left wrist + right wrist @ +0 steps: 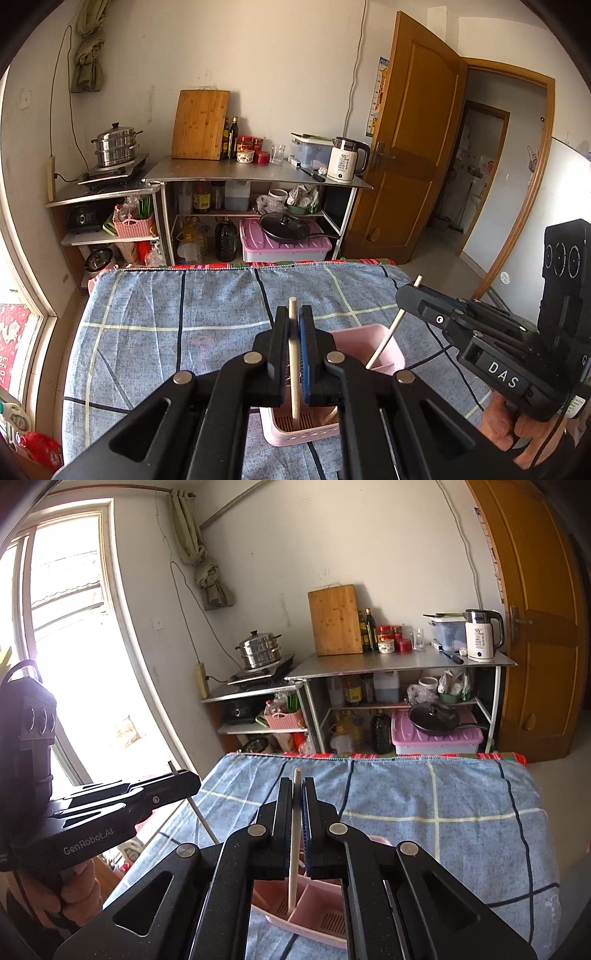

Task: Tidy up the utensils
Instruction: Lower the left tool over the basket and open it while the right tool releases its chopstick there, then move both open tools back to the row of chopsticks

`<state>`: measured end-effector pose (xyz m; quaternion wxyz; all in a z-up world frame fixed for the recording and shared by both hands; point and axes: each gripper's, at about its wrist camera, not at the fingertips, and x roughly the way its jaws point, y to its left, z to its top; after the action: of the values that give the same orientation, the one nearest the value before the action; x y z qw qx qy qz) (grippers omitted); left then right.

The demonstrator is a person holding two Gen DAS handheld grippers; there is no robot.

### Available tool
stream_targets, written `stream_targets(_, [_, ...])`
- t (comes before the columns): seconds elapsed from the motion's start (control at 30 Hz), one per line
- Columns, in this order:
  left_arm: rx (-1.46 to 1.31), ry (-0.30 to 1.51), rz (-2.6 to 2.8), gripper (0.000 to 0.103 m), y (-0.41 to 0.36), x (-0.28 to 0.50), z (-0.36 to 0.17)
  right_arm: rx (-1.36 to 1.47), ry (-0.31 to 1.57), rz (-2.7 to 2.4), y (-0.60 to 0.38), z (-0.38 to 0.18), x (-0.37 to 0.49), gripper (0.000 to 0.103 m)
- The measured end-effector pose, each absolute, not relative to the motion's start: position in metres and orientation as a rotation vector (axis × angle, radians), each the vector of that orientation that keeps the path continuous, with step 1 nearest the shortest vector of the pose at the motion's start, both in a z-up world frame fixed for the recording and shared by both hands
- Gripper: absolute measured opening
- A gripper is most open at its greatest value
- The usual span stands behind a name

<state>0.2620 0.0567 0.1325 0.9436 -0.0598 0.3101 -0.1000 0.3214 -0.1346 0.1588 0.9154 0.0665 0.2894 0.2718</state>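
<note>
Chopsticks over pink holder [369, 347] on blue checked desk [166, 314]: left tool [295, 314] clamped on wooden chopstick [293, 369], right tool [297, 790] clamped on white chopstick [294, 849], lower tips inside holder.

A tabletop [177, 321] is covered with a blue cloth [461, 794] that has dark and pale lines in big squares. A pink holder [369, 341] with sections inside stands on the cloth, near the front edge.

Home kitchen: steamer pot [115, 144], kettle [347, 158], shelves.
</note>
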Motion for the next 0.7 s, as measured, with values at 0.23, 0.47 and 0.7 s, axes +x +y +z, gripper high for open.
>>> stream_targets(0.23, [-0.126, 0.691, -0.179, 0.006, 0.055, 0.267, 0.104, 0.115, 0.678, 0.559, -0.13, 0.129, 0.327, 0.005])
stream_targets(0.47, [-0.133, 0.664, -0.157, 0.026, 0.061, 0.259, 0.107, 0.111, 0.678, 0.544, -0.14, 0.131, 0.322, 0.013])
stream_targets(0.7, [-0.134, 0.601, -0.123, 0.026, 0.069, 0.23, 0.118, 0.105, 0.621, 0.52, -0.161, 0.152, 0.295, 0.014])
